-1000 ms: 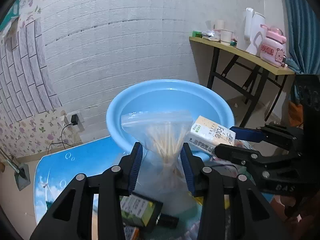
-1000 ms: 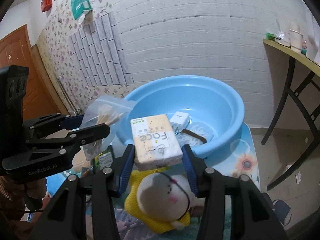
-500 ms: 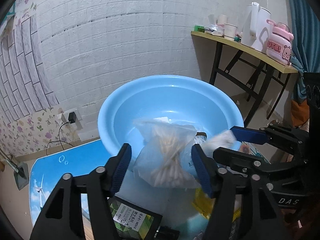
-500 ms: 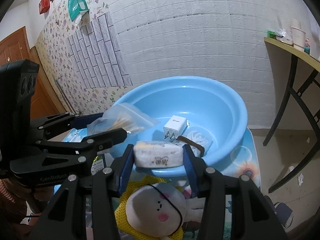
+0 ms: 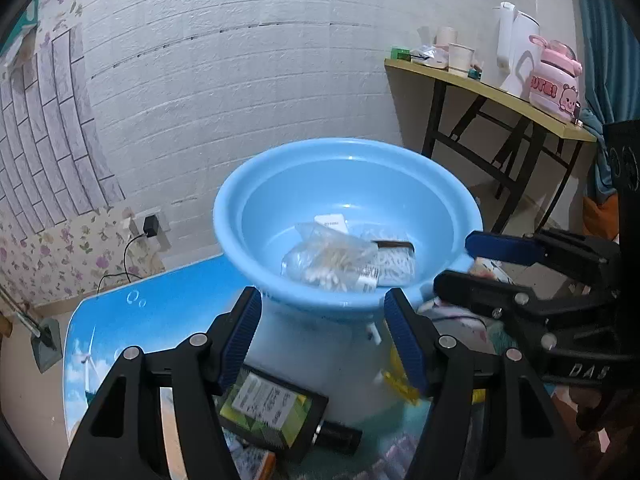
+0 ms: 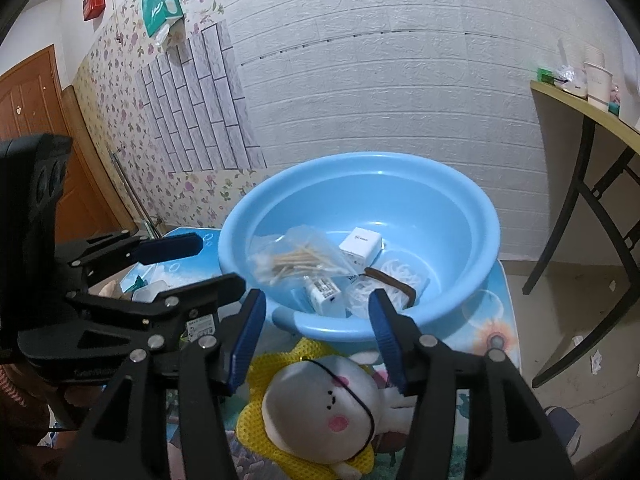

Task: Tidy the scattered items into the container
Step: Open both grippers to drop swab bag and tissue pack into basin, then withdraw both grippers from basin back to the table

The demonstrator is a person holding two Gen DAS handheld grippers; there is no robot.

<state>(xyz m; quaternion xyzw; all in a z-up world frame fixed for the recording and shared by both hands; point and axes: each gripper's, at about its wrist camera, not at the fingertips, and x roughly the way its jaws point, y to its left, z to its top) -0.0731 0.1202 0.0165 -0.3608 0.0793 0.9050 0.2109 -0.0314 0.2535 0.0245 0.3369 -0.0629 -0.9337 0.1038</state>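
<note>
A light blue basin (image 5: 460, 216) (image 6: 472, 204) stands on the low table. Inside lie a clear bag of cotton swabs (image 5: 332, 258) (image 6: 298, 260), a tissue pack (image 6: 324, 294), a white charger (image 6: 360, 244) and a coiled white cable (image 6: 400, 272). My left gripper (image 5: 322, 332) is open and empty just in front of the basin's near rim; it also shows in the right wrist view (image 6: 188, 264). My right gripper (image 6: 316, 332) is open and empty, above a white plush rabbit (image 6: 324, 396) on yellow mesh; it also shows in the left wrist view (image 5: 476, 260).
A dark box with a green label (image 5: 272, 400) lies on the table below my left gripper. The table top (image 5: 160, 312) has a blue sky print. A side table (image 5: 500, 92) with a kettle and a pink jug stands at the right by the wall.
Both grippers have opened. The bag of cotton swabs left my left gripper and the tissue pack left my right gripper; both now lie in the basin. Both grippers have drawn back slightly.
</note>
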